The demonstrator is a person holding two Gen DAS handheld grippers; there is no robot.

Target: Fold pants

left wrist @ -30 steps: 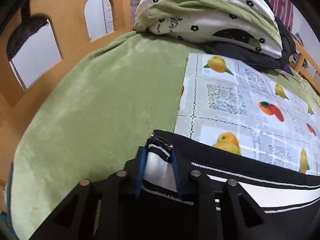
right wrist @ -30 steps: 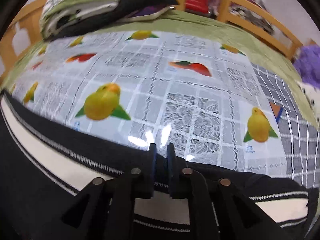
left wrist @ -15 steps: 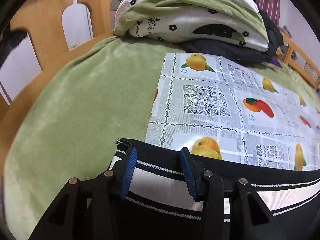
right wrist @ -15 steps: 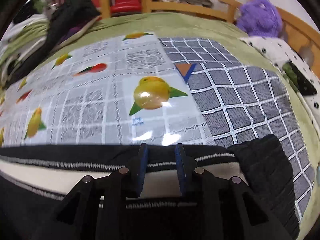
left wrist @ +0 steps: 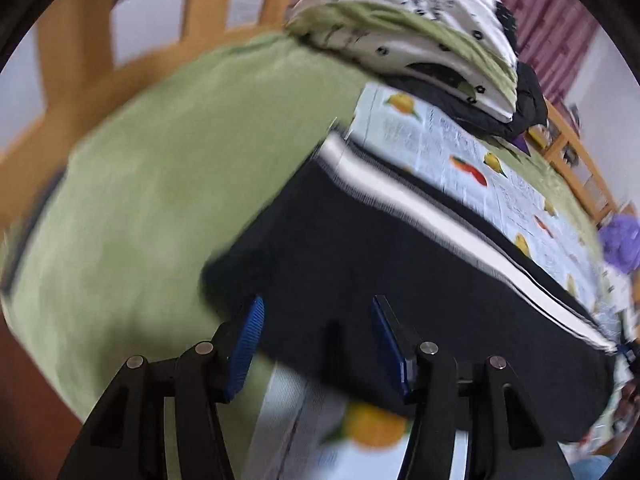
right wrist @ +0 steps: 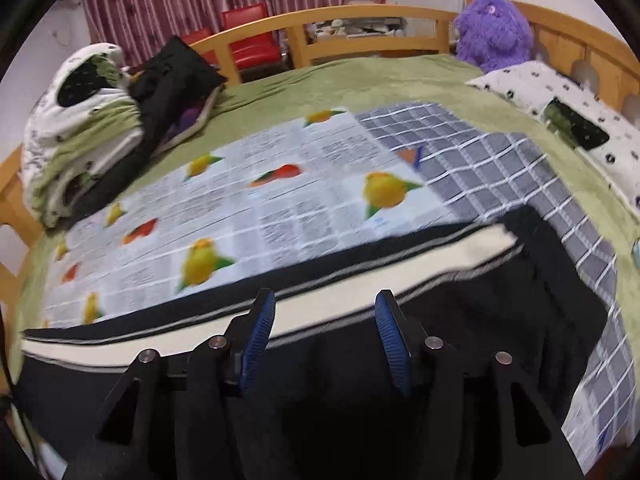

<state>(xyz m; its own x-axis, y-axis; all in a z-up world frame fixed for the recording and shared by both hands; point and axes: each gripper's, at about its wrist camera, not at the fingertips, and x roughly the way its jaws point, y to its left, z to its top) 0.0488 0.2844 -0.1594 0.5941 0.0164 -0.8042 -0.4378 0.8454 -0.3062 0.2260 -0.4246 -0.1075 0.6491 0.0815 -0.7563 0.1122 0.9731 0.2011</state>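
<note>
Black pants (left wrist: 360,248) with a white side stripe lie flat on a fruit-print sheet (left wrist: 460,152) on the bed. In the left wrist view my left gripper (left wrist: 316,320) is open and empty, above the near edge of the pants' left end. In the right wrist view the pants (right wrist: 400,360) run across the bottom, stripe along the far edge, and my right gripper (right wrist: 324,316) is open and empty just above the dark cloth. Both views are blurred by motion.
A folded quilt pile (right wrist: 92,132) with dark clothes (right wrist: 172,80) sits at the far left. A purple plush toy (right wrist: 494,36) and a pillow (right wrist: 560,104) are at the far right. A grey checked cloth (right wrist: 500,176) lies right of the fruit sheet. A wooden rail (right wrist: 360,20) rings the bed.
Both grippers, shut on the pants' striped edge a second ago, have opened, let go and pulled back. The pants now lie flat on the sheet.
</note>
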